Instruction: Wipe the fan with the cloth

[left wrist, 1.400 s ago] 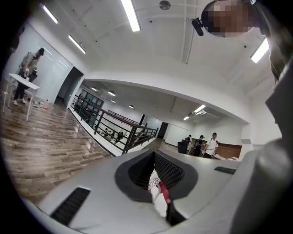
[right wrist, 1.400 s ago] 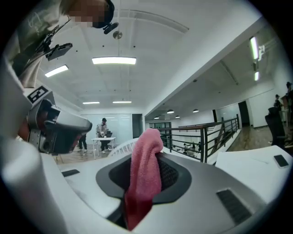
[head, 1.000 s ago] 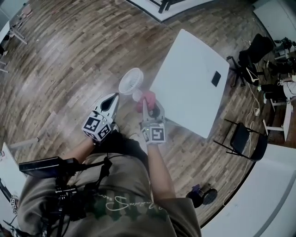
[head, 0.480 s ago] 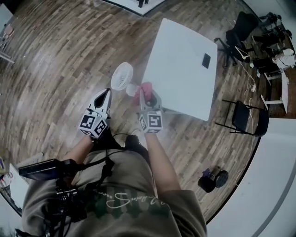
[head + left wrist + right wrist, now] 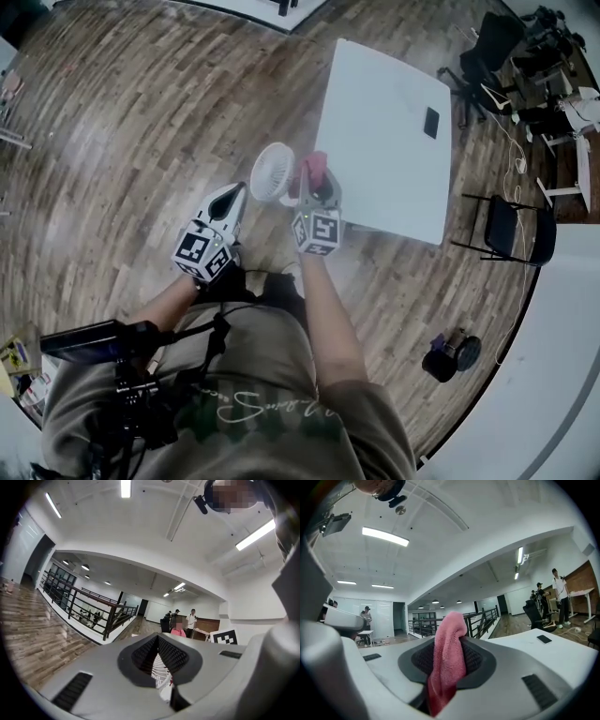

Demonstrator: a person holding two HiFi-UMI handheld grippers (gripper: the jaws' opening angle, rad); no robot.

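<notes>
The small white fan (image 5: 273, 172) hangs in the air beside the table's near corner, its round grille facing up. My left gripper (image 5: 235, 194) comes at it from the left and is shut; white grille ribs (image 5: 161, 668) show in the slit between its jaws. My right gripper (image 5: 319, 190) is shut on the pink cloth (image 5: 314, 168), which sticks up out of the jaws and lies against the fan's right rim. In the right gripper view the cloth (image 5: 448, 665) hangs folded over between the pads.
The white table (image 5: 389, 141) stands just right of the fan, with a dark phone (image 5: 431, 122) on it. Black chairs (image 5: 506, 234) stand to its right, and a dark object (image 5: 452, 354) lies on the wooden floor. A railing (image 5: 79, 609) and people are far off.
My right gripper has carried the cloth forward from below the fan to the fan's right rim. The left gripper and fan have shifted a little toward the table.
</notes>
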